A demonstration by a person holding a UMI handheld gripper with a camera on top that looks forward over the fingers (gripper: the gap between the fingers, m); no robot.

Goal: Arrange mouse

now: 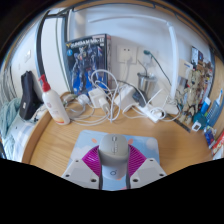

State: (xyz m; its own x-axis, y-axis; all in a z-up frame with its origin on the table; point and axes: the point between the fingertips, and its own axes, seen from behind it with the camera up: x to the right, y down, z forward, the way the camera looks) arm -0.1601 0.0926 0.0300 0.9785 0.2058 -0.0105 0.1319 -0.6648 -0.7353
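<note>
Gripper view: gripper (113, 160) level over desk (70, 140), fingers clamped on mouse (113, 152).

Bright even indoor light, soft shadows, strong fisheye bending at edges.

A hobbyist's home desk (100, 135): robot model box (88, 55), figurine (193, 90), tangled cables (125, 95) (white).

A grey mouse (113, 153) sits clamped between the pink pads of the hand-held gripper (113, 165) on a wooden tabletop (60, 140). Beyond the mouse lie tangled white cables (120, 98) and a boxed robot figure (90, 55).
</note>
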